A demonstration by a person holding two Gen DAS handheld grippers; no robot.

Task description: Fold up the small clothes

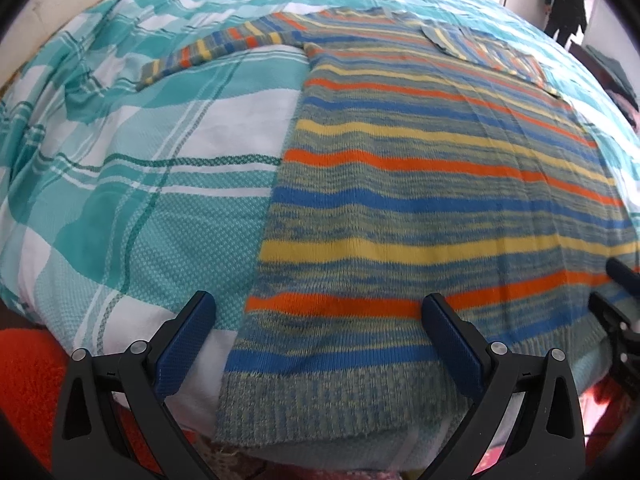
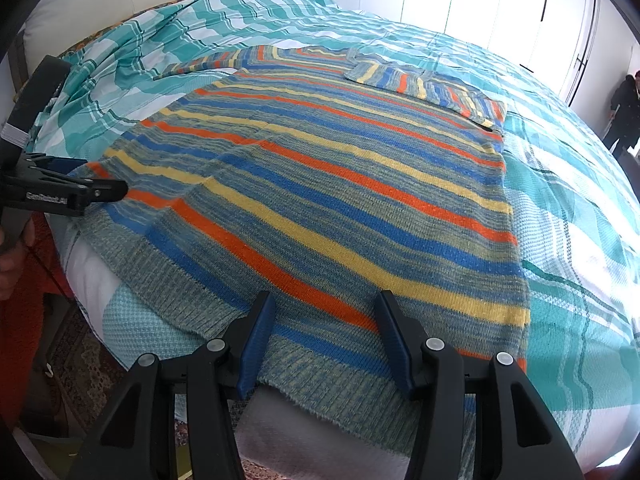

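A bed (image 2: pixel 568 264) with a teal and white checked cover fills both views, with bright white doors behind it and a person in dark clothes (image 1: pixel 566 4) standing at the far right. The striped sweater (image 1: pixel 420 200) lies flat on the cover, its ribbed hem (image 2: pixel 320 376) at the near edge of the bed, just in front of me. 1 sleeve (image 1: pixel 224 46) stretches out to the left; the other sleeve (image 2: pixel 424 84) is already folded across the chest, so I judge the fold is partly under way.

My left gripper (image 1: pixel 316 334) hangs over the hem's left corner with its jaws wide and nothing between them. My right gripper (image 2: pixel 324 340) sits over the right part of the hem, jaws parted too and empty. I read that spacing as deliberate: 2 holds along the hem would let me lift it evenly and carry it toward the collar without twisting the knit.
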